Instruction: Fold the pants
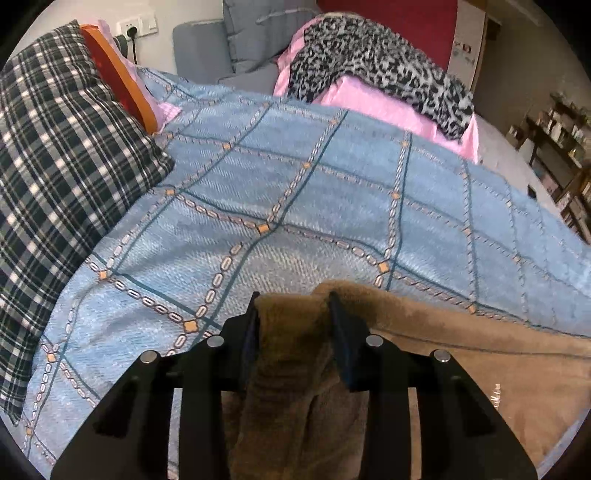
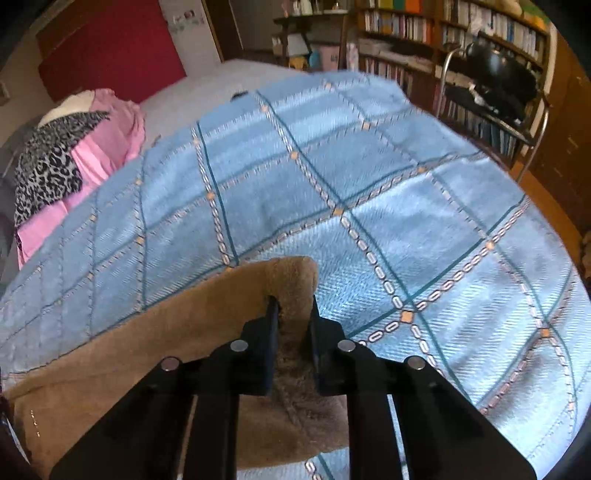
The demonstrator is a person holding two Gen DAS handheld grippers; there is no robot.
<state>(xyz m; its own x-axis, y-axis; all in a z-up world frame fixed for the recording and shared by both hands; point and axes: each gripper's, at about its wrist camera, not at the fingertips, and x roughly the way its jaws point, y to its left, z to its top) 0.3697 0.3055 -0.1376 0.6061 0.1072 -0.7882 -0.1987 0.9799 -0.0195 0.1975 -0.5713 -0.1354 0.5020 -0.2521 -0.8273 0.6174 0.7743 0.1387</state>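
Note:
The pants are brown fleece (image 1: 461,354), lying on a blue checked bedspread (image 1: 295,192). My left gripper (image 1: 293,301) is shut on a bunched corner of the pants, with cloth filling the gap between the fingers. In the right wrist view the pants (image 2: 147,339) stretch off to the left. My right gripper (image 2: 293,302) is shut on another corner of the pants, which folds up over the fingertips. Both held corners sit just above the bedspread (image 2: 332,177).
A dark plaid pillow (image 1: 55,184) lies at the left. A pink cloth with a leopard-print garment (image 1: 376,62) lies at the far side. A metal chair (image 2: 498,92) and bookshelves (image 2: 443,33) stand beyond the bed's right edge.

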